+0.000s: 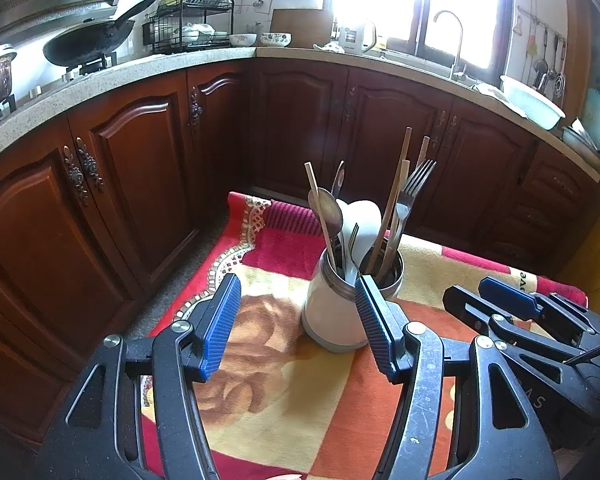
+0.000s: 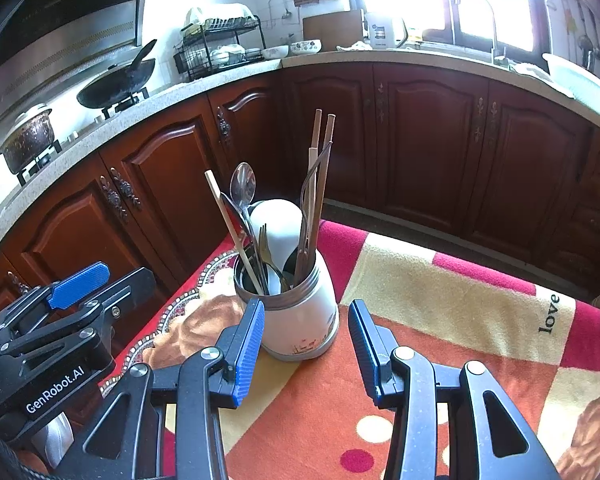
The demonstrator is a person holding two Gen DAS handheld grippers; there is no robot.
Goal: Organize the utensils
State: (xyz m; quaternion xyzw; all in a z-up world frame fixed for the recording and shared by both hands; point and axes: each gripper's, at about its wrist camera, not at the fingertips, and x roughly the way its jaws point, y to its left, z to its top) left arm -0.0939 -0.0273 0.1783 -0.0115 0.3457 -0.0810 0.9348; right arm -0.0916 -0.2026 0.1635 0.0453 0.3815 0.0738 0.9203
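A white utensil holder (image 1: 332, 312) (image 2: 300, 320) with a metal rim stands upright on a red, orange and yellow patterned cloth (image 1: 284, 392) (image 2: 440, 320). It holds chopsticks (image 1: 394, 204) (image 2: 318, 176), metal spoons (image 1: 327, 210) (image 2: 243, 184), forks (image 1: 414, 184) (image 2: 265, 240) and a white ladle (image 1: 366, 224) (image 2: 278, 220). My left gripper (image 1: 298, 328) is open with nothing between its blue pads, just in front of the holder. My right gripper (image 2: 306, 354) is also open and empty, close to the holder's base. Each gripper also shows in the other's view, left gripper (image 2: 80, 284) and right gripper (image 1: 508, 300).
Dark wooden cabinets (image 1: 140, 168) (image 2: 460, 140) curve behind the cloth-covered surface. The stone counter (image 1: 160, 66) carries a wok (image 1: 88, 42), a pot (image 2: 28, 136), a dish rack (image 1: 188, 20), bowls, a kettle, a tap (image 2: 480, 12) and a white basin (image 1: 532, 100).
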